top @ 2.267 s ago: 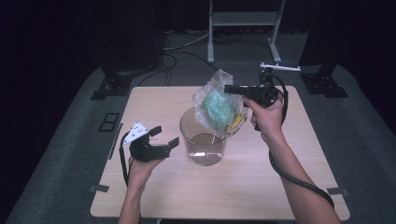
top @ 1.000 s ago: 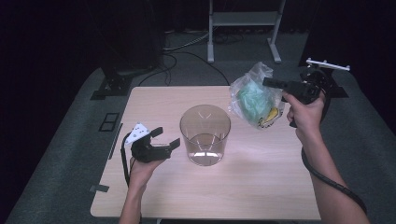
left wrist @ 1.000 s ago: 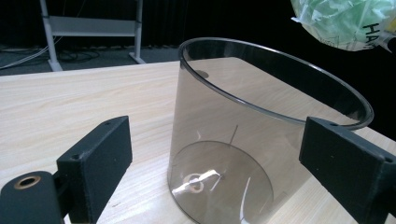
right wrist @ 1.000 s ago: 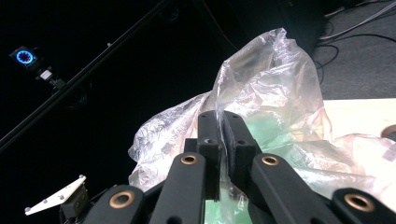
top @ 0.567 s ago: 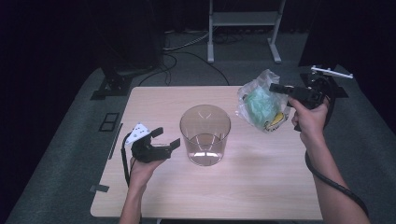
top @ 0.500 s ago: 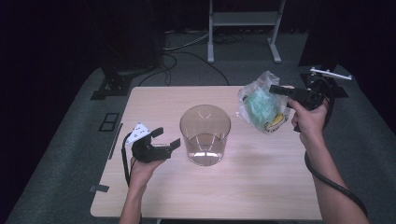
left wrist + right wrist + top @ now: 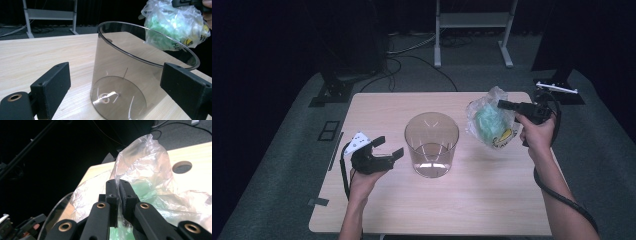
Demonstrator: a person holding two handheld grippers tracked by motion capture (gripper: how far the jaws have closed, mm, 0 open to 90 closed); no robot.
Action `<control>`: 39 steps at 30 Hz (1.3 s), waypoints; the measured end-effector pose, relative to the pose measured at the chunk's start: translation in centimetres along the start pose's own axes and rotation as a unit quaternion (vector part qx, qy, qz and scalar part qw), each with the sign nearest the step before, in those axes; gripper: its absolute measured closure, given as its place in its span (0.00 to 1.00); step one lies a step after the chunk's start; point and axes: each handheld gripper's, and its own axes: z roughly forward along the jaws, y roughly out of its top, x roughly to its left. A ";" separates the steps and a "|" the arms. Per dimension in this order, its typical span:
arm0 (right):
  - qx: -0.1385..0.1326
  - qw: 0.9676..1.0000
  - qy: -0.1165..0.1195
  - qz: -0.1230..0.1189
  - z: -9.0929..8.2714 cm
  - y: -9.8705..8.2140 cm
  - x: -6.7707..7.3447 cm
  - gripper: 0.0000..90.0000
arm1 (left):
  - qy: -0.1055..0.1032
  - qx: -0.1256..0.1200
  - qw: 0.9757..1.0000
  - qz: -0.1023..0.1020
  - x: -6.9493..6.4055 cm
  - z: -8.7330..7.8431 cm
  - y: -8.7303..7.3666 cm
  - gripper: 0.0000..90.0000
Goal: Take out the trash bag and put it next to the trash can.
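Starting nearest the person, the left gripper sits low over the near-left part of the surface, jaws spread wide and holding nothing. In the left gripper view those jaws frame the clear tub, which stands upright just beyond them, not touched. Seen from above, the tub stands near the middle of the surface, open mouth up and apparently empty.

Farther right, the right gripper has its jaws pressed together on a fold of the plastic bag; in the right gripper view the film is pinched between the two pads. The bag, clear film around something green with a yellow patch, bulges left and downward from that pinch, to the right of the tub and apart from its rim. Whether its underside rests on the surface I cannot tell. So the bag lies between the right gripper and the tub, and the right hand is far the nearer to it.

Pale wood grain covers the surface, with a round hole near the far right edge. Beyond lie grey carpet, cables and a metal stand against a dark room.
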 end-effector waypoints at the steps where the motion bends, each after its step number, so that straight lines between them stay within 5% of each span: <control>1: 0.002 1.000 -0.002 0.001 0.1 -0.2 -0.2 0.97 | 0.000 0.000 1.000 0.000 0.0 0.0 0.0 0.09; 16: 0.020 0.999 -0.030 0.012 1.6 -2.0 -2.5 0.97 | 0.000 0.002 1.000 -0.007 0.1 0.1 -0.2 0.09; 39: 0.058 0.997 -0.046 0.007 5.6 -5.2 -3.2 0.97 | -0.001 0.001 1.000 -0.014 0.3 0.1 -0.3 0.09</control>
